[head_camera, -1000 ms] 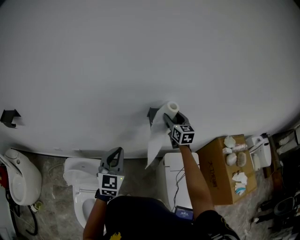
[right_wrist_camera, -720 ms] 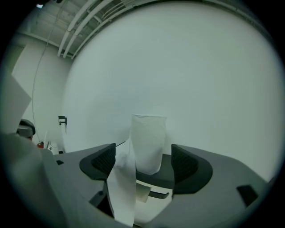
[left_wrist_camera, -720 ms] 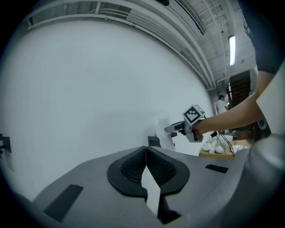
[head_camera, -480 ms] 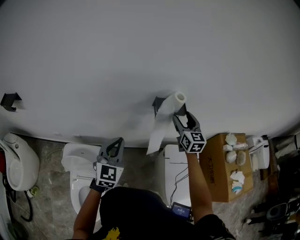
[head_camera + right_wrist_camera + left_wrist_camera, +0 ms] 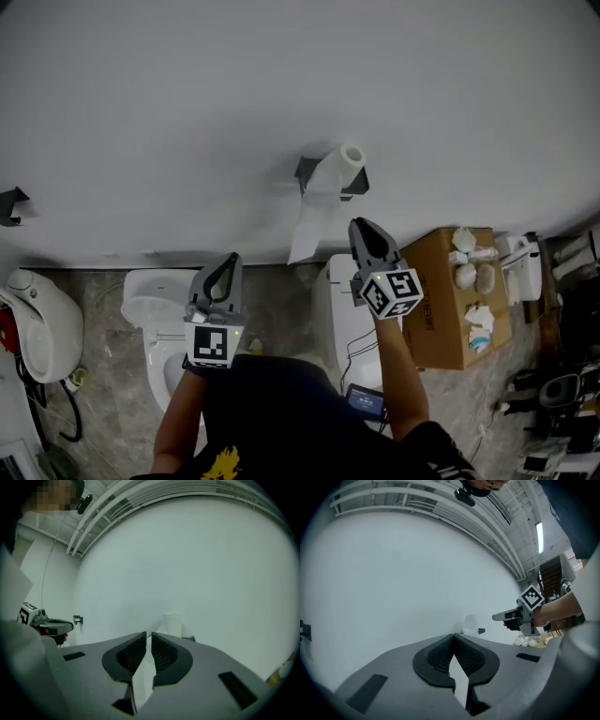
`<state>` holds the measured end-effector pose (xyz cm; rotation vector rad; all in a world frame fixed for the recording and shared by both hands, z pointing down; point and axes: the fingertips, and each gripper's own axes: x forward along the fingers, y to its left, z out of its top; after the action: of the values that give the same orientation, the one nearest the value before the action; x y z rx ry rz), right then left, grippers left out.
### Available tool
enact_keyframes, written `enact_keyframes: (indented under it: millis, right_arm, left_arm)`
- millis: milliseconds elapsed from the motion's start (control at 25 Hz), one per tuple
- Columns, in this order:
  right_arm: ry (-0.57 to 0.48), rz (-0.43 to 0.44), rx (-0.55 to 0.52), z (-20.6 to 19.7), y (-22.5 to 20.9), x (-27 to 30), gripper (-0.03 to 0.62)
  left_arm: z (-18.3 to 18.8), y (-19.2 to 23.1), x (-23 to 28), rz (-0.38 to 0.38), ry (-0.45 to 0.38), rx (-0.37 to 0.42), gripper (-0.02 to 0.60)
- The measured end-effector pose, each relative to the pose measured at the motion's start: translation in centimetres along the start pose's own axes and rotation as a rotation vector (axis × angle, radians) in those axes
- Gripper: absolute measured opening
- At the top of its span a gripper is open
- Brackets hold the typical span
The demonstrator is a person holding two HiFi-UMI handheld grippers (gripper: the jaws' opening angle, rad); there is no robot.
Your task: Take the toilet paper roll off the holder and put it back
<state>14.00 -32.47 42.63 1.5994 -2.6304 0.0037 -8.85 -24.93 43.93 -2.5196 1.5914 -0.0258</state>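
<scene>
The white toilet paper roll [image 5: 345, 159] sits on its dark wall holder [image 5: 356, 186], with a loose tail [image 5: 305, 232] hanging down the wall. My right gripper [image 5: 362, 228] hangs just below the holder, clear of the roll. Its jaws are closing to a thin slit with nothing between them. The right gripper view shows the roll [image 5: 172, 623] straight ahead beyond the right gripper's tips [image 5: 148, 633]. My left gripper [image 5: 226, 266] is lower left, shut and empty. Past the left gripper [image 5: 453, 634], the left gripper view shows the roll [image 5: 470, 623] far off against the wall.
A white toilet [image 5: 150, 323] stands below my left gripper and another white unit [image 5: 339, 323] under my right arm. A cardboard box [image 5: 439, 314] with white lumps on top is at the right. A second dark bracket [image 5: 9, 204] is on the wall far left.
My right gripper has let go of the roll and drawn back and down from it, its jaws coming together. The roll stays on the holder. The left gripper has barely moved.
</scene>
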Motion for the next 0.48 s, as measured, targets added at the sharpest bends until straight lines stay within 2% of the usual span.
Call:
enact_keyframes:
  millis: [80, 240, 480]
  right_arm:
    - [-0.003, 0.016, 0.035, 0.0, 0.7, -1.4, 0.009]
    - [-0.035, -0.011, 0.068, 0.6, 0.7, -4.2, 0.002]
    - [-0.063, -0.038, -0.016, 1.7, 2.0, -6.2, 0.002]
  left_arm:
    - [0.4, -0.5, -0.1, -0.007, -0.018, 0.006, 0.017]
    - [0.7, -1.1, -0.4, -0.015, -0.026, -0.014, 0.017]
    - [-0.2, -1.8, -0.6, -0.039, 0.014, -0.027, 0.017]
